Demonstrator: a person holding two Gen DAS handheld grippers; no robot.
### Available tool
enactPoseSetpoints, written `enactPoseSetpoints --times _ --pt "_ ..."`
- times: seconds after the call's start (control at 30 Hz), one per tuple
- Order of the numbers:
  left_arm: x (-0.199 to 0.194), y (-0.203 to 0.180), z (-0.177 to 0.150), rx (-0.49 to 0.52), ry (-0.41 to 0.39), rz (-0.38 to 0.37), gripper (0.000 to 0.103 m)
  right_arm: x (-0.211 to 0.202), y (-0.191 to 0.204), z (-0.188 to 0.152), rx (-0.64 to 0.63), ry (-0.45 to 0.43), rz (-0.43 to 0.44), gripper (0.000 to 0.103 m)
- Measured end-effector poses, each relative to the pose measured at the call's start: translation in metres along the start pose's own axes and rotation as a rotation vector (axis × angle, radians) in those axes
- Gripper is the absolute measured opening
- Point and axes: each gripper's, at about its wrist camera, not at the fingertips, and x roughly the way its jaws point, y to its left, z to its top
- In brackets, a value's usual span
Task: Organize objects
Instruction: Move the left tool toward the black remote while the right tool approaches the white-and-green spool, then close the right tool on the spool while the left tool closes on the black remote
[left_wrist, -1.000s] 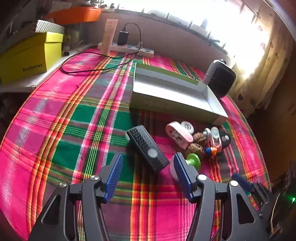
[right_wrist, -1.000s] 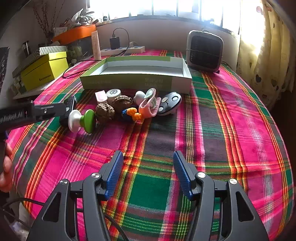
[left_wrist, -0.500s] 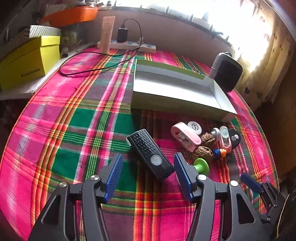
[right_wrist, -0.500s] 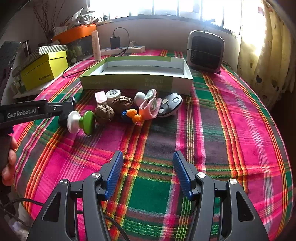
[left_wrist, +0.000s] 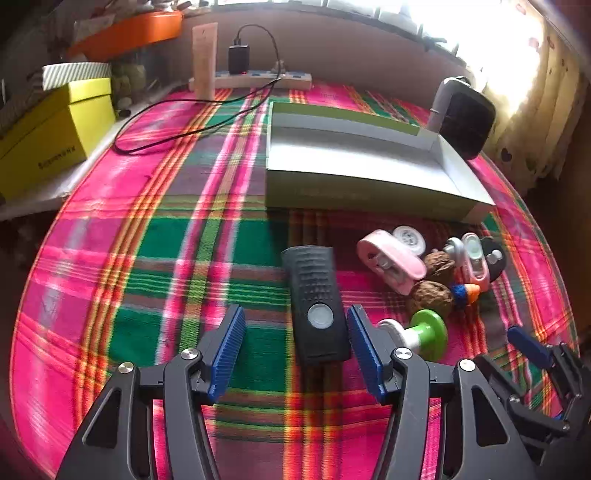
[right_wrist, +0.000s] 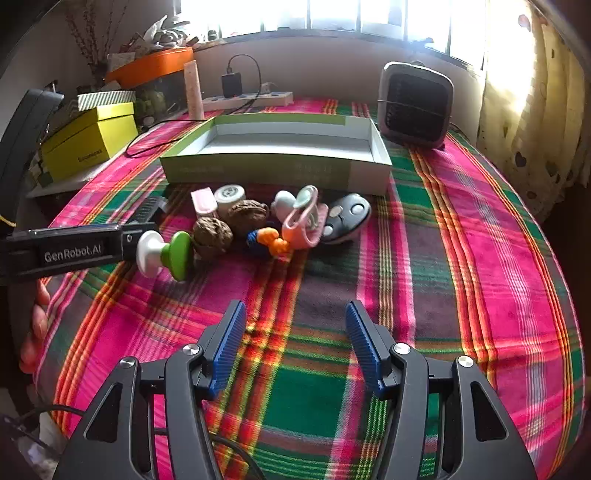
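Both blue pads of left tool (left_wrist: 295, 350) flank black remote (left_wrist: 317, 302).

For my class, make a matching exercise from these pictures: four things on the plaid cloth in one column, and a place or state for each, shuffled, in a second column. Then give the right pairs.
Things
1. black remote
2. shallow box
3. power strip
4. right tongs

Places or states
A. by the back wall, with a charger plugged in
B. open, over bare cloth, holding nothing
C. between the fingers of the open left tongs
D. empty, lying behind the cluster of small items

Pairs: 1-C, 2-D, 3-A, 4-B
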Motion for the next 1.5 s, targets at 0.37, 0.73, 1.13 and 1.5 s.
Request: enactPoseSetpoints --times 0.37,0.73,1.13,1.5 --pt "-0.002 0.013 -0.002 0.007 -0.008 0.001 0.057 -0.005 0.018 0.01 -0.031 -0.036 0.091 0.057" --pt "-0.001 0.028 0.0 0.013 -0.009 -0.001 0.057 0.005 0.042 0.023 -0.016 -0.034 0.243 0.057" --pt "0.0 0.032 0.004 0.054 -0.001 -0.04 0.057 0.019 0.054 0.029 -0.02 -0.01 0.231 0.057" --pt "0.001 0.031 0.004 0.11 -0.009 -0.043 0.057 0.025 0.06 0.031 -0.041 0.0 0.203 0.039"
